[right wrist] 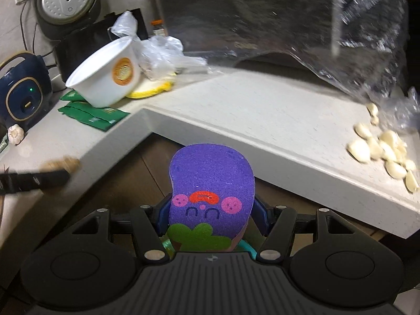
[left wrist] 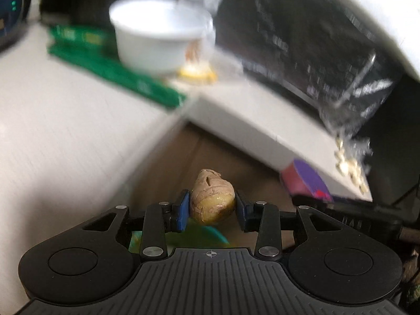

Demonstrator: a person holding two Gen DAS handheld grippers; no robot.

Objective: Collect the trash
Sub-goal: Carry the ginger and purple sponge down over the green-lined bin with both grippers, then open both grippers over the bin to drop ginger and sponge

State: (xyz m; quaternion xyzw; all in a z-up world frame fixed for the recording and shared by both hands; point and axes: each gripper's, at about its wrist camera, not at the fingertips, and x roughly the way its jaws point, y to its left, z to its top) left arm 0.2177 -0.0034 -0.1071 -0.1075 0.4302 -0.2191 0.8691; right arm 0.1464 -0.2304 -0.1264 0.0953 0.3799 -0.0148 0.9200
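Observation:
My left gripper [left wrist: 212,210] is shut on a knobbly piece of ginger [left wrist: 212,201], held over the wooden floor in the counter's inner corner. From the right wrist view the same ginger [right wrist: 63,164] shows blurred at the left, in front of the other gripper's dark fingers. My right gripper [right wrist: 212,216] is shut on a purple sponge [right wrist: 212,186] printed with a face and green leaves; its edge [left wrist: 308,181] appears at the right of the left wrist view. A white paper bowl [right wrist: 105,74] lies tipped on the counter beside crumpled clear plastic [right wrist: 157,52].
Green packets [right wrist: 94,116] lie by the bowl on the L-shaped white counter [right wrist: 236,115]. Peeled garlic cloves [right wrist: 380,149] spill from a clear bag [right wrist: 367,39] at the right. A garlic bulb [right wrist: 15,135], a blue cooker [right wrist: 21,97] and a rice cooker [right wrist: 65,0] stand at left.

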